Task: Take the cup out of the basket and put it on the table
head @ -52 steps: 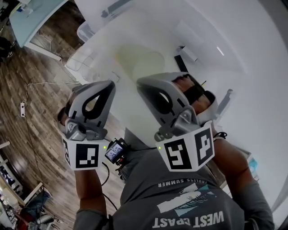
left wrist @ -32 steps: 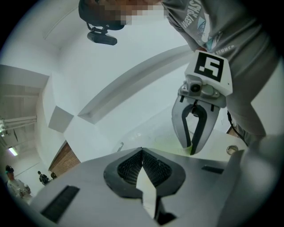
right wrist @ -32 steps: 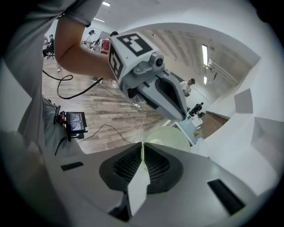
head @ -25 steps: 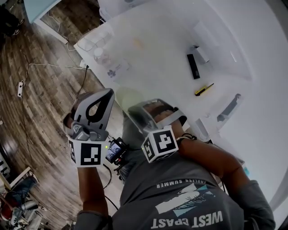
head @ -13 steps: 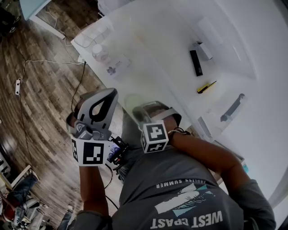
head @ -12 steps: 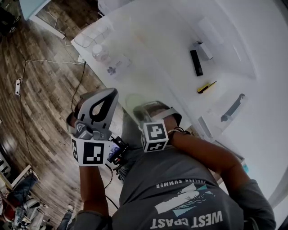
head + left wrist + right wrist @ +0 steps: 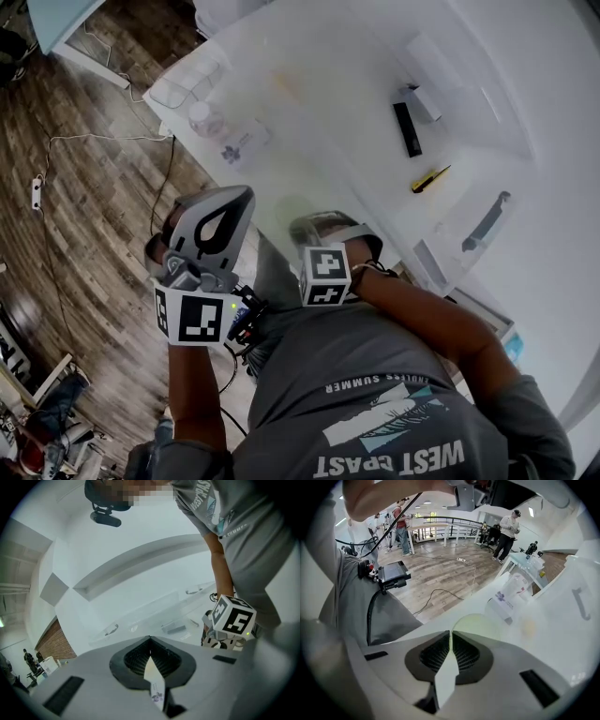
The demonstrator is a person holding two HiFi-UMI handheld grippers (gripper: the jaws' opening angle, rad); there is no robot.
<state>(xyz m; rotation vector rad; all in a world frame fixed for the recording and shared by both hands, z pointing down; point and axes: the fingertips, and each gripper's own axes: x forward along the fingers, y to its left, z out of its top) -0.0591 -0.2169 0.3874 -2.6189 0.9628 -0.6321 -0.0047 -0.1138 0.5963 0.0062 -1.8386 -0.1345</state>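
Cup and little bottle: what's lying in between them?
A small white card with a purple print lies between the bottle and the cup. The head view shows it best.

The head view looks steeply down from above the left gripper [image 7: 239, 199], right gripper [image 7: 300, 227], table [image 7: 309, 112] and floor [image 7: 84, 216]. The left gripper view tilts up across the table at the right gripper. The right gripper view looks low over the table edge to the floor, sharing the close cup [image 7: 289, 208] with the head view.
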